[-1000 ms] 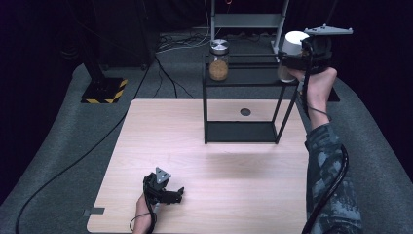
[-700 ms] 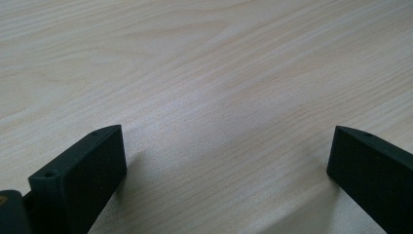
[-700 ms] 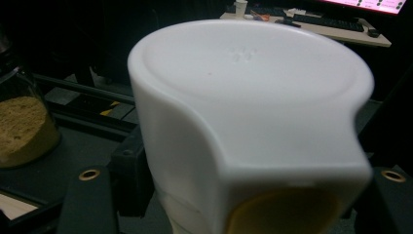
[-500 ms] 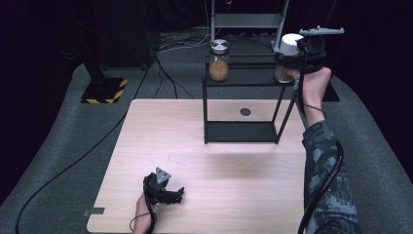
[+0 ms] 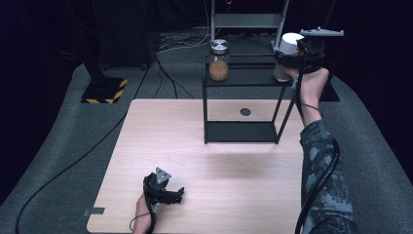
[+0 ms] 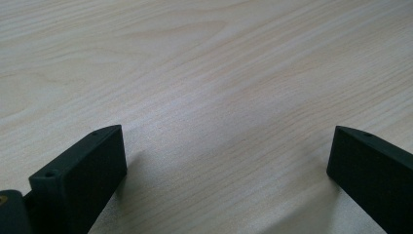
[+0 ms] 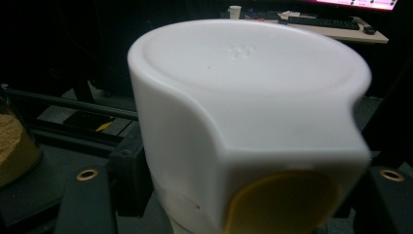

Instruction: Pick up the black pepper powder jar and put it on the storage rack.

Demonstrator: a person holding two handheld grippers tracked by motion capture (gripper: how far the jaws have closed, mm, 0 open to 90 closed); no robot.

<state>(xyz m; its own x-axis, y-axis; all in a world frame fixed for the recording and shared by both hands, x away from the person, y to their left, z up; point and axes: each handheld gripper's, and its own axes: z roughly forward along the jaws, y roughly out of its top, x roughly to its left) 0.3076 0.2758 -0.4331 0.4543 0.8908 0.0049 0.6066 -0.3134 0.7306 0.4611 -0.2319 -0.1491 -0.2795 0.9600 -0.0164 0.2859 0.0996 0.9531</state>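
A jar with a white lid (image 5: 290, 43) and yellowish contents is held at the right end of the black rack's top shelf (image 5: 246, 78). My right gripper (image 5: 292, 58) is shut on it, with the hand coming in from the right. In the right gripper view the white lid (image 7: 243, 92) looms close, and both black jaws press against the jar's sides. My left gripper (image 5: 178, 194) lies on the wooden table (image 5: 170, 131) near its front edge. It is open, with bare wood between its jaws (image 6: 226, 161).
A glass jar (image 5: 218, 62) with a metal lid and brown powder stands at the left end of the top shelf, and its edge (image 7: 14, 151) shows in the right gripper view. The lower shelf (image 5: 241, 131) is bare. A small dark disc (image 5: 245, 111) lies behind the rack.
The right gripper has carried the white-lidded jar a little to the left, up to the shelf's right end. The left gripper has stayed still.
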